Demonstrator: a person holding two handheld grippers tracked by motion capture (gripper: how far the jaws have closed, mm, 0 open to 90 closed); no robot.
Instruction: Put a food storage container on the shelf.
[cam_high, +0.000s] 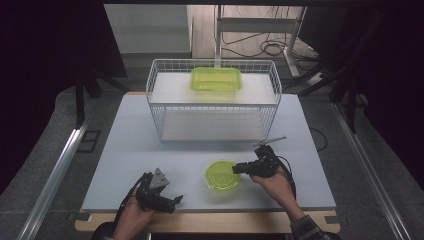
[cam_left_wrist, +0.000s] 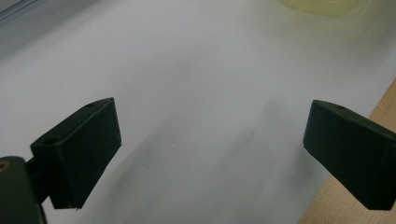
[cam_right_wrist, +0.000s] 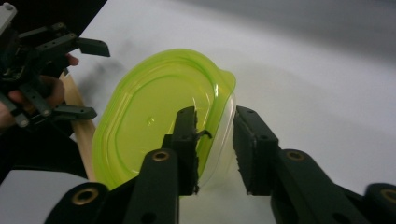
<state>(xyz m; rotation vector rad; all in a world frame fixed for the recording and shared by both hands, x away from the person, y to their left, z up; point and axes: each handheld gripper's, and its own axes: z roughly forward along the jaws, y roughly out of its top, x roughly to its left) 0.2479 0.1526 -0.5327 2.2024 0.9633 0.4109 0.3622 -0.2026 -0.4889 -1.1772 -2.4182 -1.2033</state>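
A round clear container with a lime-green lid (cam_high: 220, 176) (cam_right_wrist: 149, 116) sits near the table's front middle. My right gripper (cam_high: 236, 170) (cam_right_wrist: 215, 114) comes in from its right and is shut on its rim, one jaw over the lid and the other against the clear outer wall. My left gripper (cam_high: 176, 204) (cam_left_wrist: 212, 107) stands open low over the bare table at the front left, with nothing between its jaws. A pale edge of the round container (cam_left_wrist: 322, 5) is at the top of the left gripper view. The left gripper (cam_right_wrist: 95, 79) also appears in the right gripper view.
A white wire basket rack (cam_high: 160, 107) stands at the back middle of the white table (cam_high: 140, 150). A rectangular lime-green container (cam_high: 216, 79) lies on its upper shelf. A wooden strip (cam_high: 225, 222) runs along the table's front edge.
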